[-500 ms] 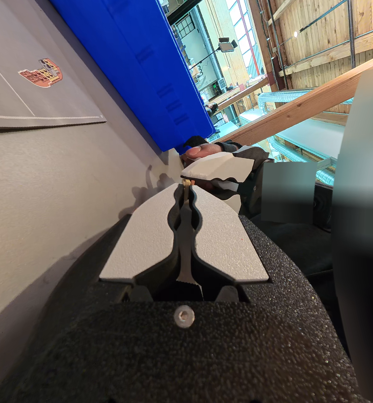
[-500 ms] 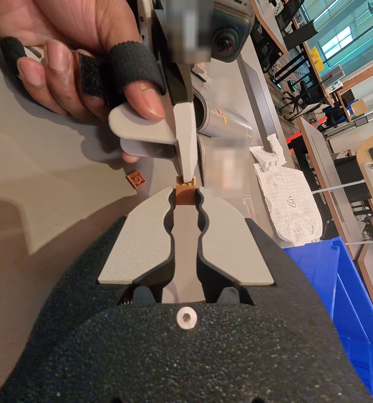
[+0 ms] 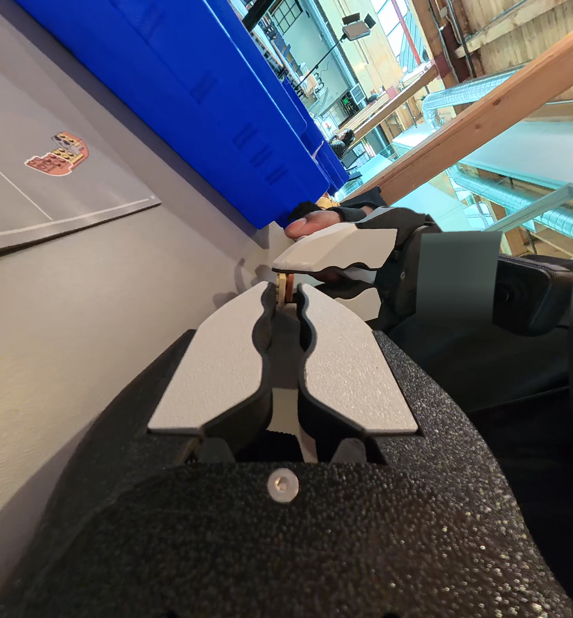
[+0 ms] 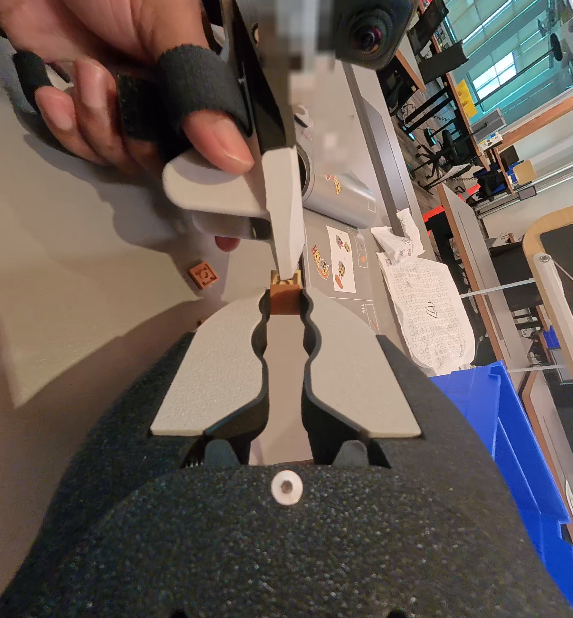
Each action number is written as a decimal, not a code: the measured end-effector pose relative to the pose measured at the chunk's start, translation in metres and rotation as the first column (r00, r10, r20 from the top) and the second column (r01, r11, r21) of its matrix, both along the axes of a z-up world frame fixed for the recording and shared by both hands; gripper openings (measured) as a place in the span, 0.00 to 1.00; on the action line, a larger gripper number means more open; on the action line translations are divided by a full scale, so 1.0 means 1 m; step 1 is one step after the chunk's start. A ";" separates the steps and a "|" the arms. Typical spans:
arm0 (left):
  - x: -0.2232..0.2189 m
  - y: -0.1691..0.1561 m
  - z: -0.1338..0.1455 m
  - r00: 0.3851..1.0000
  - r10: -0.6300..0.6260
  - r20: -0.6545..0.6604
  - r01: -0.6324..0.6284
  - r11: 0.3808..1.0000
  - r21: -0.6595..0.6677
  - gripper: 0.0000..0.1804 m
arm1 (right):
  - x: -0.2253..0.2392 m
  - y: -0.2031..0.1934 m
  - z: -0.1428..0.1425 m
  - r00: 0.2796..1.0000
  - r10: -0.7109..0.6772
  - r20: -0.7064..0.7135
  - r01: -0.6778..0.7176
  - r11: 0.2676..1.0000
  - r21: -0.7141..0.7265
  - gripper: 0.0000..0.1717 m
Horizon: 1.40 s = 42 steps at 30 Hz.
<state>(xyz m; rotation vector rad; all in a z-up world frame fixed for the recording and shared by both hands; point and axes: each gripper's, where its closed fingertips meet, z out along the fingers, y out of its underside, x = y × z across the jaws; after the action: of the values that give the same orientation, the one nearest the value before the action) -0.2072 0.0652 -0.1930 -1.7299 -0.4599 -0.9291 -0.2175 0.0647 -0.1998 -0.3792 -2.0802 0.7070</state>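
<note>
Each gripper (image 3: 284,294) has two pale grey textured fingers (image 3: 218,364) with wavy black inner pads, a grainy black foam body and one silver hex screw (image 3: 283,485). Black straps wrap the hand (image 4: 121,77).

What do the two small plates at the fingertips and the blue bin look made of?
Tan plate and brown plate: likely moulded hard plastic, matte, with crisp edges and studs. Blue bin: apparently rigid plastic, smooth and slightly glossy, with moulded slots in its wall.

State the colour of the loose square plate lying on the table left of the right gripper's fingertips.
Reddish brown; the right wrist view shows it best.
</note>
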 end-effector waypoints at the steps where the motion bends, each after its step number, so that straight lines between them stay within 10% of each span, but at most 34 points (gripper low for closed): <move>1: 0.000 0.000 0.000 1.000 0.000 -0.011 0.000 1.000 0.000 0.07 | 0.000 0.000 0.001 1.000 0.001 -0.003 -0.001 1.000 -0.003 0.10; 27: 0.004 -0.001 0.017 0.961 0.010 -0.275 0.033 0.988 0.149 0.05 | 0.006 -0.004 0.025 0.997 0.038 -0.068 -0.049 0.985 -0.165 0.16; 35: 0.008 -0.011 0.034 0.849 0.008 -0.528 0.164 0.947 0.278 0.05 | 0.025 -0.013 0.051 0.975 0.217 0.043 -0.160 0.828 -0.537 0.15; 42: 0.027 -0.015 0.036 0.712 0.014 -0.702 0.292 0.903 0.315 0.05 | 0.036 -0.017 0.053 0.949 0.310 0.061 -0.217 0.778 -0.590 0.11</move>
<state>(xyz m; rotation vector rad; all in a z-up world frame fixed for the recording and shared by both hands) -0.1798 0.0505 -0.1574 -1.5857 0.3614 -0.3665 -0.1811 0.0474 -0.1469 -0.4905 -2.0459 1.5440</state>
